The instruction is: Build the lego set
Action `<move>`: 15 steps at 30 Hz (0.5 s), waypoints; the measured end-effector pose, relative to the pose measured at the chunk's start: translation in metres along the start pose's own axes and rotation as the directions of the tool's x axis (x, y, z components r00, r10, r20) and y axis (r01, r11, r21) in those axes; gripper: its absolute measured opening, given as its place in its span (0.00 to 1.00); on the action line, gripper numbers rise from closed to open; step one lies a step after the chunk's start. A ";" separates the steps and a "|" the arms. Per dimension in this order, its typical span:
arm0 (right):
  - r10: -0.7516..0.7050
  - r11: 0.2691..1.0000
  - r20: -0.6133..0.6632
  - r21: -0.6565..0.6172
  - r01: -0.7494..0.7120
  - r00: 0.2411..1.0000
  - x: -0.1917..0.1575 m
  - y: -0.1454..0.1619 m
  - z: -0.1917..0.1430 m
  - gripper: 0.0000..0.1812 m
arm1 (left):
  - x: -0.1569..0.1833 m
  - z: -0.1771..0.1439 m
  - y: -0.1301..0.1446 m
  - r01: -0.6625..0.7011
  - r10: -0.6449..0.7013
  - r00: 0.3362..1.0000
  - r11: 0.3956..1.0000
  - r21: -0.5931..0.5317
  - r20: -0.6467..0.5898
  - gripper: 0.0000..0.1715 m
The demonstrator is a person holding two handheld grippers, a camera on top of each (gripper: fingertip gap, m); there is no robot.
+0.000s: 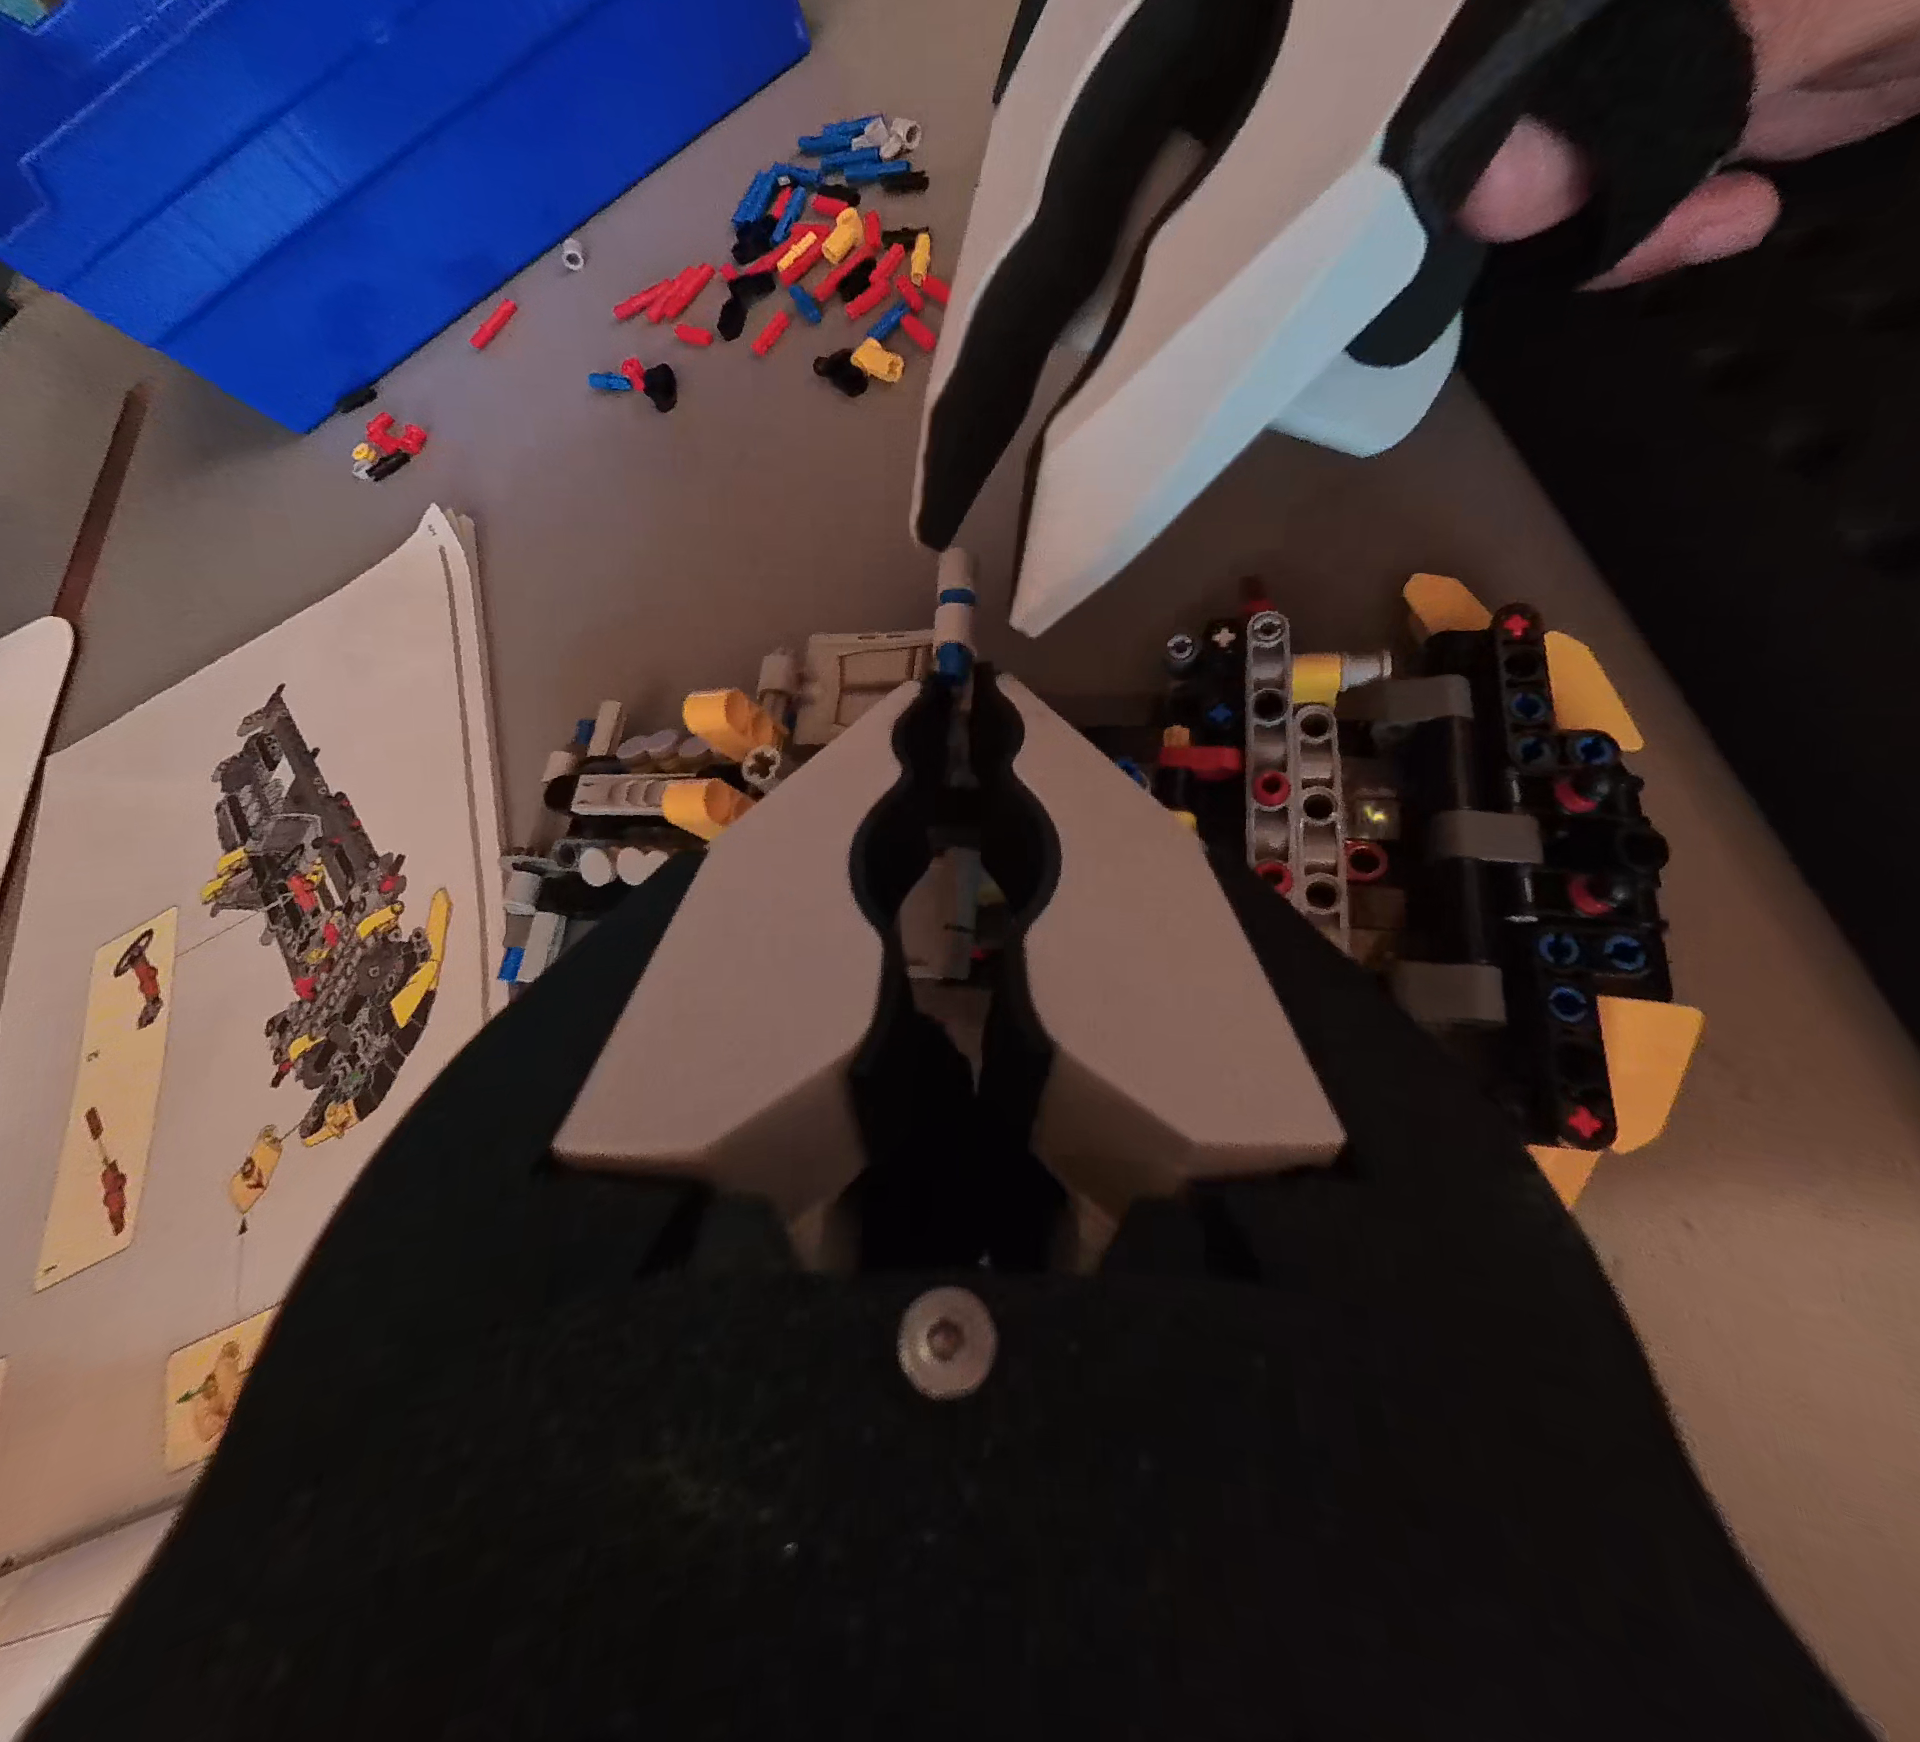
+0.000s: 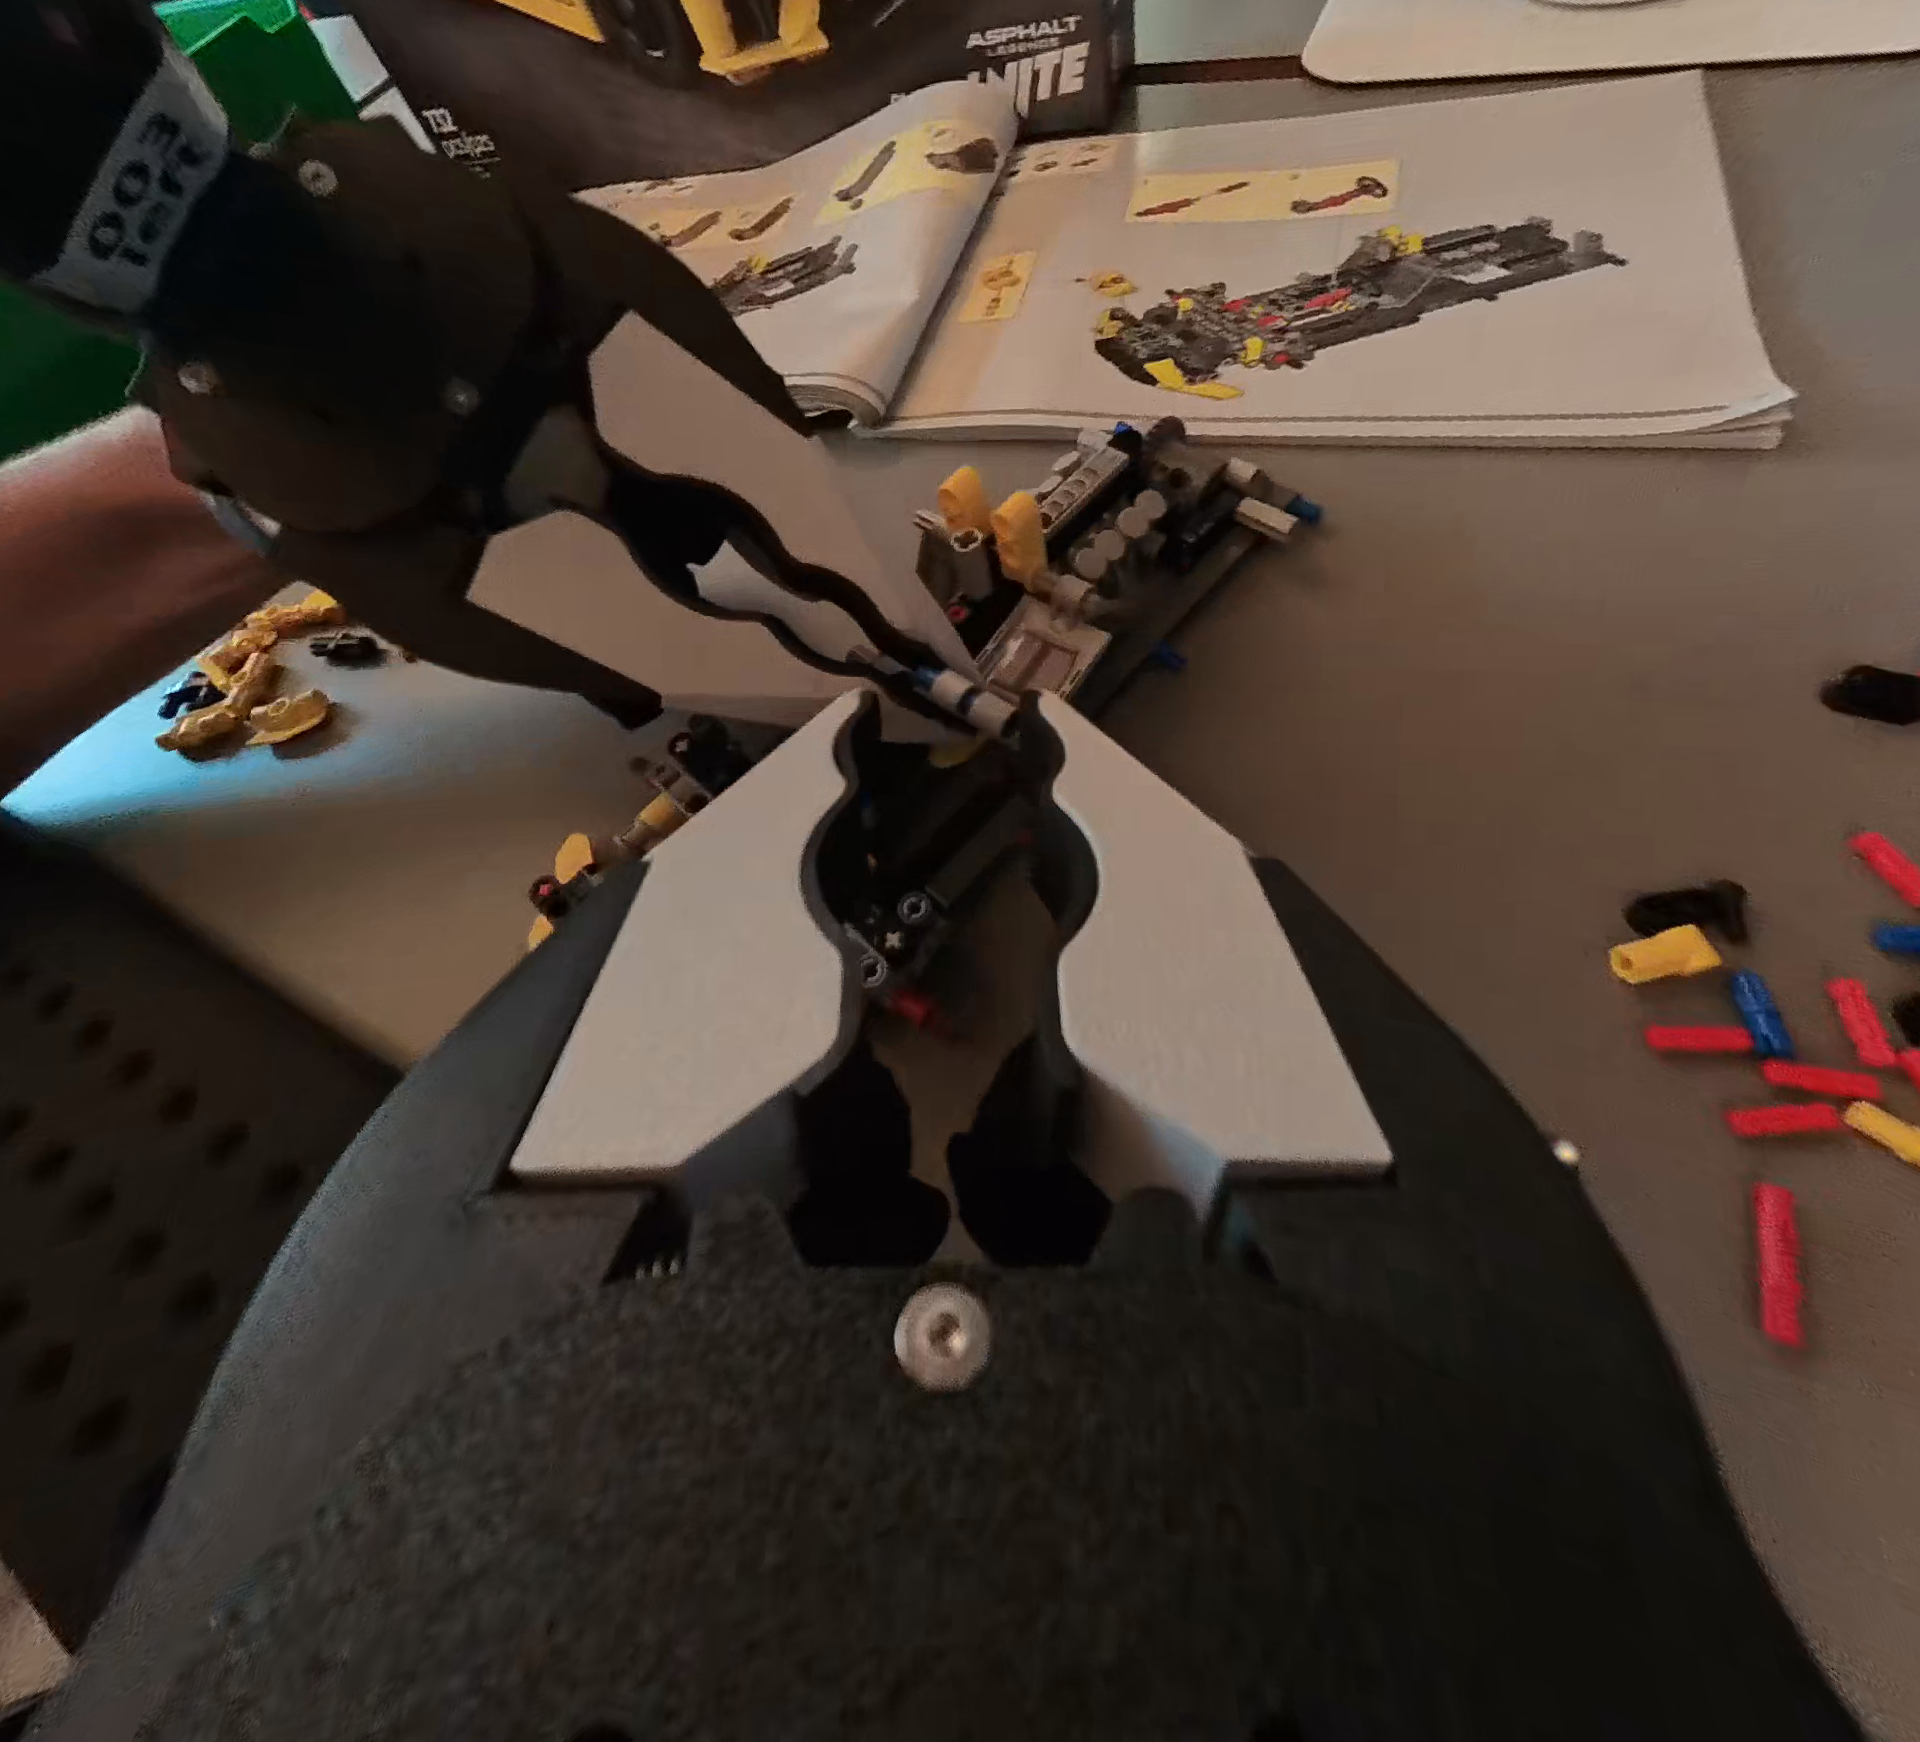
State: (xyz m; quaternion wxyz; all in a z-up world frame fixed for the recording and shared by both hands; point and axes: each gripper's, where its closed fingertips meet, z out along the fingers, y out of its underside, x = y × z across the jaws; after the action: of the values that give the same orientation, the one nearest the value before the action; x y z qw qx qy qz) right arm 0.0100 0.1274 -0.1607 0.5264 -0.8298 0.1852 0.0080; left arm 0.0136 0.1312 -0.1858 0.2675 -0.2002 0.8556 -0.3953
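I see a small light-grey rod with blue bands (image 1: 954, 617) at the centre of the left wrist view, pinched between the fingers of my left gripper (image 1: 961, 690), which are closed on its lower end. My right gripper (image 1: 982, 586) comes down from the upper right, its fingers slightly apart around the rod's top; whether they touch it I cannot tell. Below lies the half-built black, grey and yellow brick chassis (image 1: 1455, 840) on the grey table (image 1: 675, 487). An open instruction booklet (image 1: 312, 861) sits at left, loose red, blue and yellow pins (image 1: 831, 248) above centre, and a blue plastic bin (image 1: 416, 82) upper left.
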 end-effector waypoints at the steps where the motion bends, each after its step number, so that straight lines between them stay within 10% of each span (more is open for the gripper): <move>1: 0.003 1.000 -0.017 0.008 -0.003 1.000 0.002 -0.001 -0.001 0.14 | 0.000 0.000 0.000 -0.007 0.007 1.000 1.000 -0.004 0.004 0.00; 15: -0.057 0.998 -0.149 -0.030 0.053 0.987 0.006 0.005 0.003 0.05 | 0.002 0.000 0.001 0.000 0.000 1.000 1.000 -0.007 0.002 0.00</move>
State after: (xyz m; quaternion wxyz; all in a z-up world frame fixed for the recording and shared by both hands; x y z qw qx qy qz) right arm 0.0146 0.1263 -0.1676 0.5000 -0.8397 0.2010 -0.0666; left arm 0.0123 0.1306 -0.1875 0.2677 -0.2015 0.8568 -0.3920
